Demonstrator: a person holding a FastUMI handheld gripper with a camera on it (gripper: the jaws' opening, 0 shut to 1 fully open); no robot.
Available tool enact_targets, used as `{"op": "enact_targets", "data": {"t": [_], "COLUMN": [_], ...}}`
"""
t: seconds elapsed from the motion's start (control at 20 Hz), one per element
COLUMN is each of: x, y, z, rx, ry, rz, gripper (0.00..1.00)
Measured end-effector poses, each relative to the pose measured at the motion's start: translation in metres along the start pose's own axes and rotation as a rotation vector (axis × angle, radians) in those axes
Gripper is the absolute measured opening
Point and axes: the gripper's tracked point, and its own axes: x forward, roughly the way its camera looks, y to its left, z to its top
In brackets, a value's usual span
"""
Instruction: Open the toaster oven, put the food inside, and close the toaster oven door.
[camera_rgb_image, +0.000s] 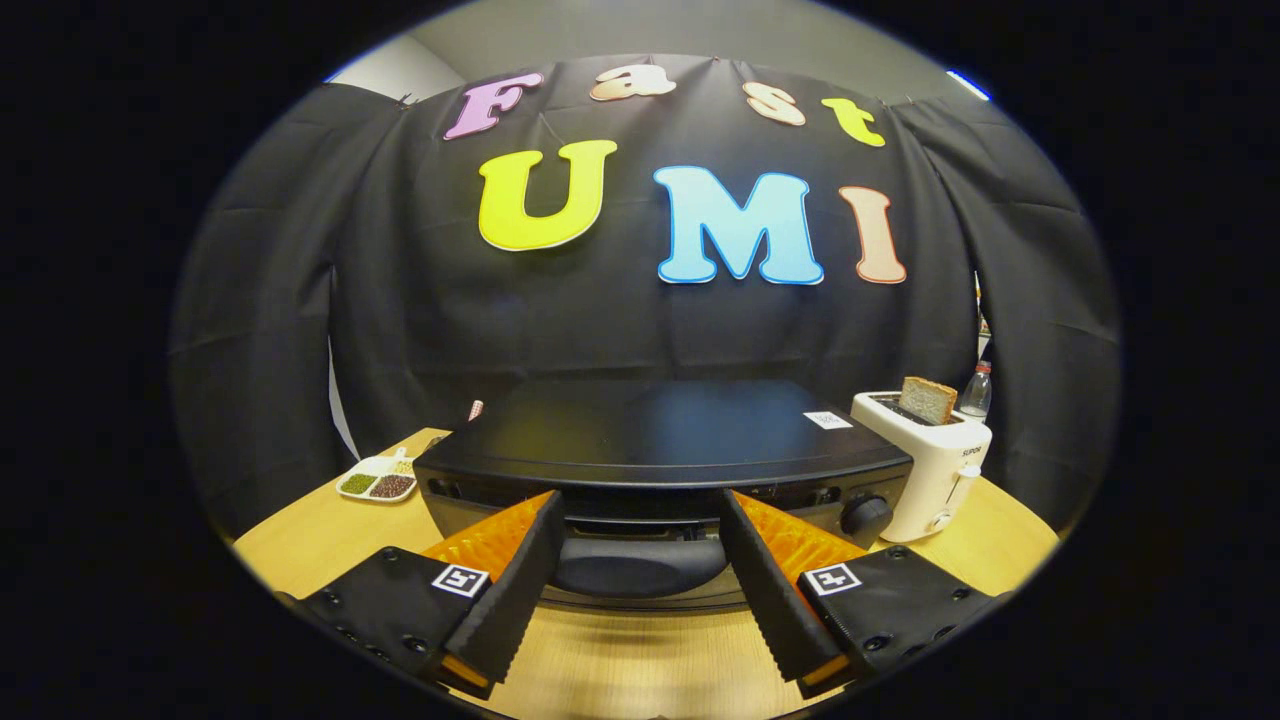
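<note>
Gripper (640, 520) held level before the black, flat-topped toaster oven (660, 440) on the pale wooden table (640, 660), its jaws spread wide apart and holding nothing. The oven's dark curved door handle (635, 565) lies between the two fingers, just ahead of them, with the door closed. A round black knob (866, 515) sits at the oven's right front. To the right stands a white pop-up toaster (930, 465) with a brown bread slice (928, 399) upright in its slot. Far left lies a small white divided dish (378, 482) of beans.
</note>
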Motion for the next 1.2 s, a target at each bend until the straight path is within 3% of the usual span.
{"op": "enact_targets", "data": {"t": [0.8,1.2], "x": [-0.059,-0.079], "y": [0.002,0.003], "z": [-0.059,-0.116], "rx": [-0.015,-0.025], "ry": [0.096,0.260], "rz": [-0.001,0.003], "gripper": [0.98,0.99]}}
